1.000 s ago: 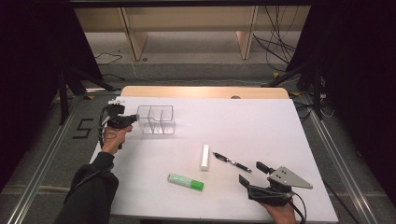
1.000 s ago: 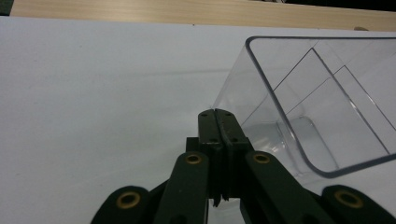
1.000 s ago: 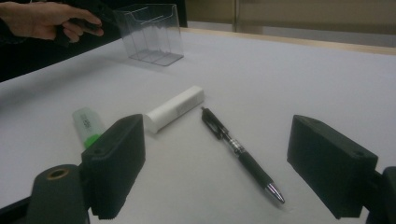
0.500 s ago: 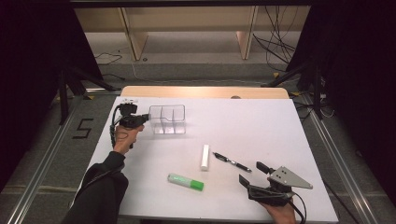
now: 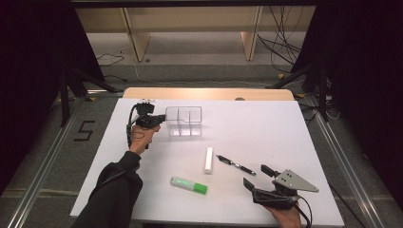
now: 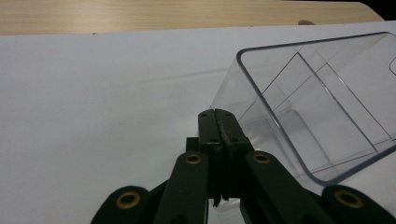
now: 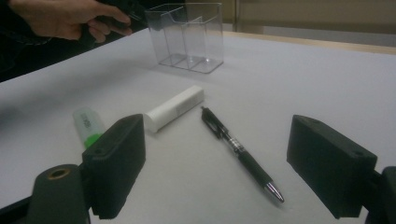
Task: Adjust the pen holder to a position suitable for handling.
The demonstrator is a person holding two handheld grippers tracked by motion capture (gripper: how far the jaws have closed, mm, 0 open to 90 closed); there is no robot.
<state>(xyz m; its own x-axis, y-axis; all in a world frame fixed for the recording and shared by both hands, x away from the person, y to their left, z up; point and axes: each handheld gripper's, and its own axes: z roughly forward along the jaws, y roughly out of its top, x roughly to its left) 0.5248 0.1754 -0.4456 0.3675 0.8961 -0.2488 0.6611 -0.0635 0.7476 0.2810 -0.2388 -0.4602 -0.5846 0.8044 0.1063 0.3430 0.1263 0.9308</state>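
Three compartments divide the clear organizer (image 5: 184, 121), which now sits further right than a second ago, dragged by the left gripper (image 5: 164, 118) pinching its wall. Right gripper (image 5: 256, 176) waits wide open near the pen (image 5: 236, 165).

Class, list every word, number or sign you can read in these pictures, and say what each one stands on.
"5": black figure on the grey floor left of the table.
Print on the green highlighter: blurred, unreadable.
Print on the black pen: too small to read.
White bar: faint mark, unreadable.
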